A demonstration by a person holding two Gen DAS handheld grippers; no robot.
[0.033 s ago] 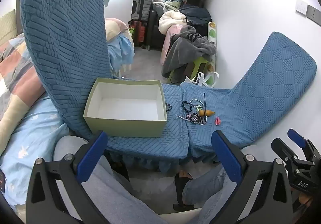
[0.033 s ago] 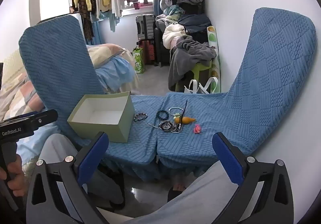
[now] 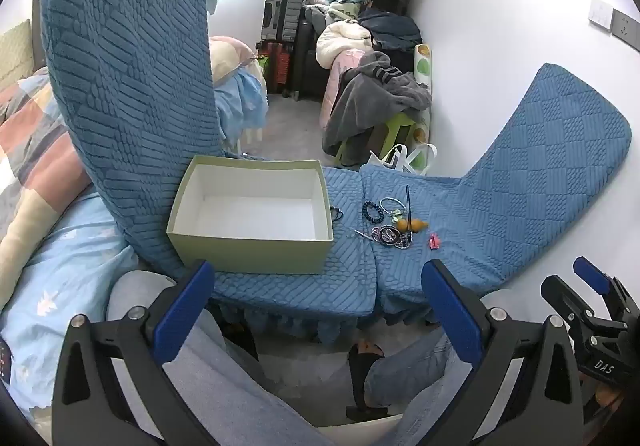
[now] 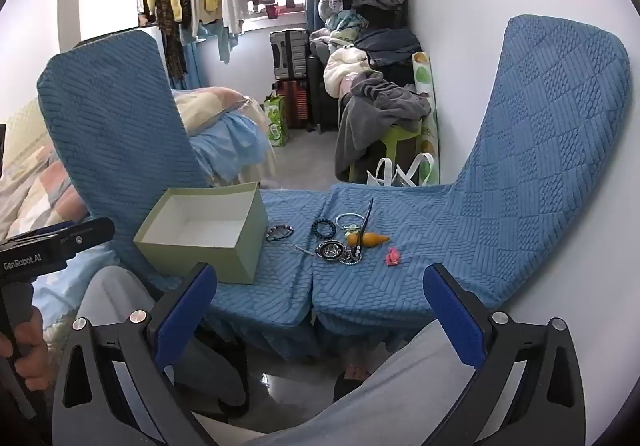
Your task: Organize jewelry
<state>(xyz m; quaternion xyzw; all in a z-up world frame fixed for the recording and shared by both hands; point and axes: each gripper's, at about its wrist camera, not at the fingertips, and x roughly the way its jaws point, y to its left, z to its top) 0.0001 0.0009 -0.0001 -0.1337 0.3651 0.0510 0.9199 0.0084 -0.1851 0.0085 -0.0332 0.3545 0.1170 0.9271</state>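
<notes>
An open, empty green box (image 3: pixel 252 242) (image 4: pixel 200 246) sits on the left blue-covered seat. To its right lies a cluster of jewelry: a dark bead bracelet (image 3: pixel 372 211) (image 4: pixel 323 227), a light blue bangle (image 3: pixel 390 203) (image 4: pixel 348 220), a dark hair stick (image 3: pixel 409 206) (image 4: pixel 366 220), an orange gourd-shaped piece (image 3: pixel 412 224) (image 4: pixel 370 239), a dark coiled beaded piece (image 3: pixel 386 235) (image 4: pixel 331 249), a pink clip (image 3: pixel 434 241) (image 4: pixel 393 257) and a bracelet (image 4: pixel 279 232) beside the box. My left gripper (image 3: pixel 316 310) and right gripper (image 4: pixel 320 310) are both open and empty, held back from the seats.
Two chairs with blue covers (image 3: pixel 540 182) stand side by side, backrests spread left and right. A bed (image 3: pixel 40 206) is on the left. Clothes, suitcases and a green stool (image 4: pixel 396 138) fill the far room. The person's legs (image 3: pixel 224 378) are below the grippers.
</notes>
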